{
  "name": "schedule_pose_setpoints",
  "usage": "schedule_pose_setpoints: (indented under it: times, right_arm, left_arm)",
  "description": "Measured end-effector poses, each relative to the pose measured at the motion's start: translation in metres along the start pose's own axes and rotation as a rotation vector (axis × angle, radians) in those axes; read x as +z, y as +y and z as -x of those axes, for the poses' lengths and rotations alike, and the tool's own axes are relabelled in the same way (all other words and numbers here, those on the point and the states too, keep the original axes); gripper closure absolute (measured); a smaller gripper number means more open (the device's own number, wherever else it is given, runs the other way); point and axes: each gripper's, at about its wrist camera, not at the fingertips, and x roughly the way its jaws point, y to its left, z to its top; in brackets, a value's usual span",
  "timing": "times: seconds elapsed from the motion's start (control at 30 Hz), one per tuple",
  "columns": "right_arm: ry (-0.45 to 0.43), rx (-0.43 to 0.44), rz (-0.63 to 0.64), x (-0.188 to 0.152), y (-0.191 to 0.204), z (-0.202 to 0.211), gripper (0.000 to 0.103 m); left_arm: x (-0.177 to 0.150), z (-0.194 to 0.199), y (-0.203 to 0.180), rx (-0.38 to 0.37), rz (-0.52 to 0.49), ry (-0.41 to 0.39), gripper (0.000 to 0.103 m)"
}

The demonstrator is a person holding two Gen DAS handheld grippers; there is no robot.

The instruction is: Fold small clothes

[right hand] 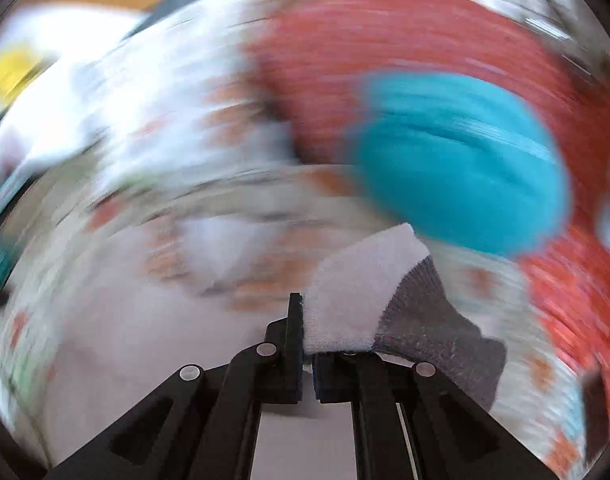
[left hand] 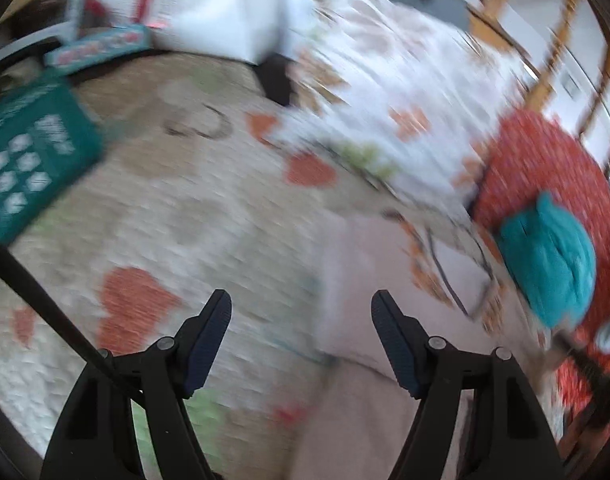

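Cream quilted cover (left hand: 177, 208) with orange hearts and pale green patches spreads over most of the left wrist view; everything on it is motion-blurred. White patterned cloth (left hand: 385, 92), printed in orange and green, lies heaped on the far side of the cover. Red patterned fabric (left hand: 545, 152) sits at the right edge, and in the right wrist view the same red fabric fills the upper right. Plain pale pink garment (left hand: 365, 280) lies flat on the cover, just ahead of the left gripper and partly under its right finger. Teal bundle (left hand: 549, 260) rests against the red fabric, near the pink garment but apart from it. Green box (left hand: 29, 156) with white marks sits at the far left edge.

Left gripper (left hand: 301, 312): 2 fingers stand well apart, nothing between them, hanging above the cover.

Right gripper (right hand: 307, 332): 2 fingers pressed together, clamped on a small white and grey sock (right hand: 369, 300). Sock sticks up and to the right from the closed tips, white part forward, grey part trailing right, sharp against the blurred background.
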Motion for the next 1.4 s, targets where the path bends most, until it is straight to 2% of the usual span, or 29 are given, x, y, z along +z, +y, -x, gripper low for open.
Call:
schedule_pose_setpoints:
  times: [0.03,0.07,0.1,0.17,0.23,0.3,0.37,0.47,0.7,0.73,0.8,0.83,0.97,1.07,1.17,1.27,1.33,1.4]
  right_arm:
    - [0.031,0.076,0.066,-0.003,0.039,-0.012,0.096]
    - [0.068,0.149,0.128,-0.008,0.074,-0.023,0.086]
    - [0.117,0.222,0.200,-0.018,0.112,-0.034,0.071]
    - [0.176,0.281,0.326,-0.042,0.166,-0.045,0.054]
    - [0.190,0.290,0.405,-0.063,0.189,-0.044,0.052]
    - [0.208,0.282,0.439,-0.078,0.191,-0.044,0.049]
    - [0.210,0.263,0.445,-0.085,0.180,-0.038,0.049]
    - [0.210,0.262,0.379,-0.082,0.146,-0.024,0.049]
    - [0.198,0.145,0.069,-0.062,0.033,-0.025,0.050]
    - [0.193,0.144,0.031,-0.060,0.023,-0.025,0.052]
    - [0.196,0.148,-0.032,-0.056,0.013,-0.032,0.067]
    - [0.210,0.138,-0.051,-0.053,0.011,-0.039,0.068]
    - [0.280,0.113,-0.059,-0.034,0.037,-0.086,0.077]
    - [0.264,0.146,0.007,-0.012,0.081,-0.104,0.076]
    - [0.286,0.246,0.056,0.011,0.132,-0.126,0.075]
    - [0.272,0.394,0.020,0.022,0.170,-0.130,0.075]
    - [0.253,0.451,0.002,0.024,0.180,-0.122,0.074]
    - [0.236,0.472,0.008,0.022,0.183,-0.110,0.074]
  left_arm:
    - [0.006,0.007,0.014,0.012,0.041,-0.024,0.030]
    - [0.011,0.012,0.024,0.022,0.075,-0.041,0.028]
    - [0.016,0.018,0.038,0.042,0.118,-0.066,0.028]
    - [0.022,0.025,0.054,0.070,0.165,-0.091,0.026]
    - [0.024,0.028,0.066,0.068,0.194,-0.093,0.026]
    - [0.023,0.027,0.068,0.052,0.196,-0.074,0.026]
    - [0.022,0.025,0.066,0.039,0.189,-0.056,0.026]
    - [0.018,0.021,0.055,0.023,0.171,-0.038,0.026]
    - [0.006,0.004,0.018,-0.014,0.081,0.022,0.025]
    - [0.006,0.002,0.015,-0.018,0.076,0.029,0.025]
    - [0.003,-0.003,0.007,-0.023,0.059,0.045,0.025]
    - [0.001,-0.006,0.003,-0.023,0.050,0.050,0.025]
    - [-0.001,-0.011,-0.003,-0.024,0.028,0.065,0.025]
    - [0.001,-0.012,0.000,-0.018,0.039,0.064,0.025]
    - [0.006,-0.010,0.005,-0.019,0.063,0.055,0.025]
    - [0.010,-0.008,0.012,-0.016,0.086,0.042,0.025]
    - [0.012,-0.006,0.016,-0.009,0.091,0.038,0.025]
    - [0.013,-0.006,0.019,-0.017,0.102,0.043,0.025]
